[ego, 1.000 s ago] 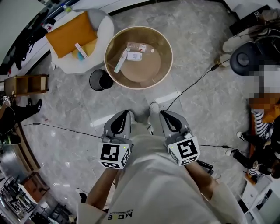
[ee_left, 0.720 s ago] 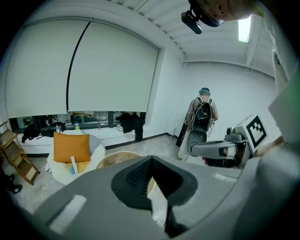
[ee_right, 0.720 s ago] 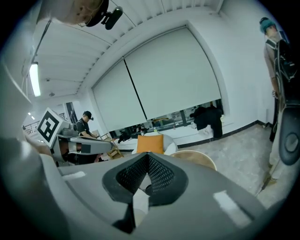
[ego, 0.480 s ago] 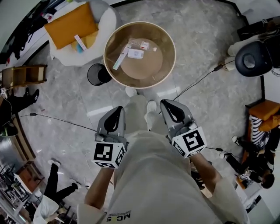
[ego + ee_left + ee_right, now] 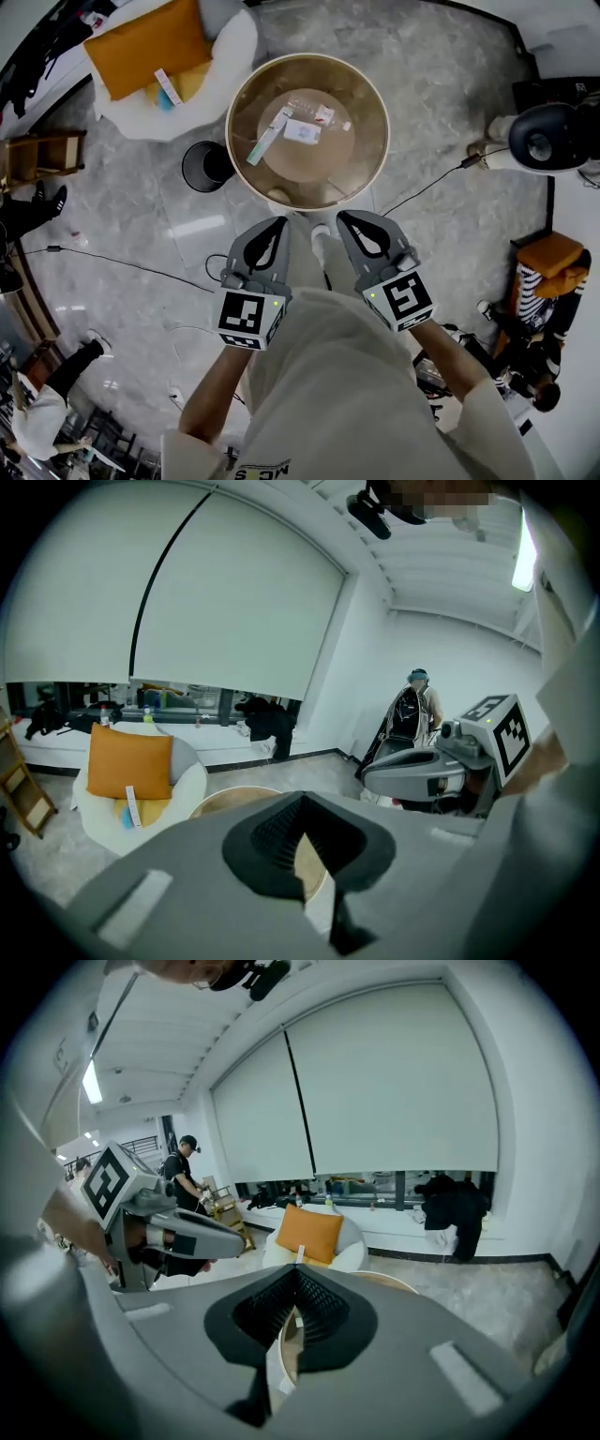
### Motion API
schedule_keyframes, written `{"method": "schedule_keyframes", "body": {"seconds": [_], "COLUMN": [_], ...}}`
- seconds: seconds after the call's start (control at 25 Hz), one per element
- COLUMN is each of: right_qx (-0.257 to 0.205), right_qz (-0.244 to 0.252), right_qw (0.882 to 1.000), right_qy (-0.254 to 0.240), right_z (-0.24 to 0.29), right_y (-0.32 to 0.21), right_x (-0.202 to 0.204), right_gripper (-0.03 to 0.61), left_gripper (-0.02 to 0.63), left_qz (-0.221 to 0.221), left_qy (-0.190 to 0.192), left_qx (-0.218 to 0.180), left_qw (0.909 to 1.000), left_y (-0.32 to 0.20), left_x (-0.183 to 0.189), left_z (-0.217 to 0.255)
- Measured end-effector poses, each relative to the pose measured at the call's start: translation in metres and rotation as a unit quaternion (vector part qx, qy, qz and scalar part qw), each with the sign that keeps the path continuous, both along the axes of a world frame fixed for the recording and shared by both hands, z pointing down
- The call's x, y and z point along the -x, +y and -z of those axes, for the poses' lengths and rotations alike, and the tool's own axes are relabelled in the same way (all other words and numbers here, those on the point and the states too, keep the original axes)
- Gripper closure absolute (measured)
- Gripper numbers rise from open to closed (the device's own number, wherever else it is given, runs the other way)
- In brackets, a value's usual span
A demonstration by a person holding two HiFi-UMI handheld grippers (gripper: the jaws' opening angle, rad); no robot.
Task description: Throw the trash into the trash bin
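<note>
Big round table (image 5: pixel 314 178): light wood rim, top smooth & shiny like glass. Small white packets (image 5: pixel 303 131) on it look like thin paper & clear plastic. Grey stone floor (image 5: pixel 441 103): glossy, w/ light spots. Orange cushion (image 5: pixel 141 47): soft matt cloth. Left gripper (image 5: pixel 279 223) & right gripper (image 5: pixel 345 217): grey matt plastic; black pads (image 5: pixel 272 834) rough, ribbed.

Trash (image 5: pixel 302 131) on round wooden table (image 5: pixel 319 176)
</note>
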State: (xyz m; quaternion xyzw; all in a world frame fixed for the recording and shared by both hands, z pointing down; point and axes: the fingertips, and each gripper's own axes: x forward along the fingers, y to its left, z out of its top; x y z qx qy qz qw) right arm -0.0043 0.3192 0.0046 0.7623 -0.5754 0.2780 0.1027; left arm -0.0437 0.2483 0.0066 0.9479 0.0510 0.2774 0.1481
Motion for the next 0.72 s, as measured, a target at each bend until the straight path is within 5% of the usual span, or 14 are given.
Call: {"method": "schedule_keyframes", "body": {"seconds": [0.24,0.72], "right_qx": [0.036,0.100], "right_qz": [0.065,0.149], "right_qw": [0.997,0.983], "right_qy": [0.006,-0.031], "right_z": [-0.044,-0.189], "right_y": [-0.038,-0.045], "right_x": [-0.039,-0.134], "right_gripper": [0.515,0.469], "left_gripper": [0.614,0.614], "left_qz": [0.000,0.143], "left_qy": [-0.026,-0.083], "left_qx": [0.023,0.054], "left_qw": [0.9994,0.9848], "left_y": [-0.014,-0.020], "left_x": [-0.044,-0.100], "left_z": [-0.055,-0.162]}}
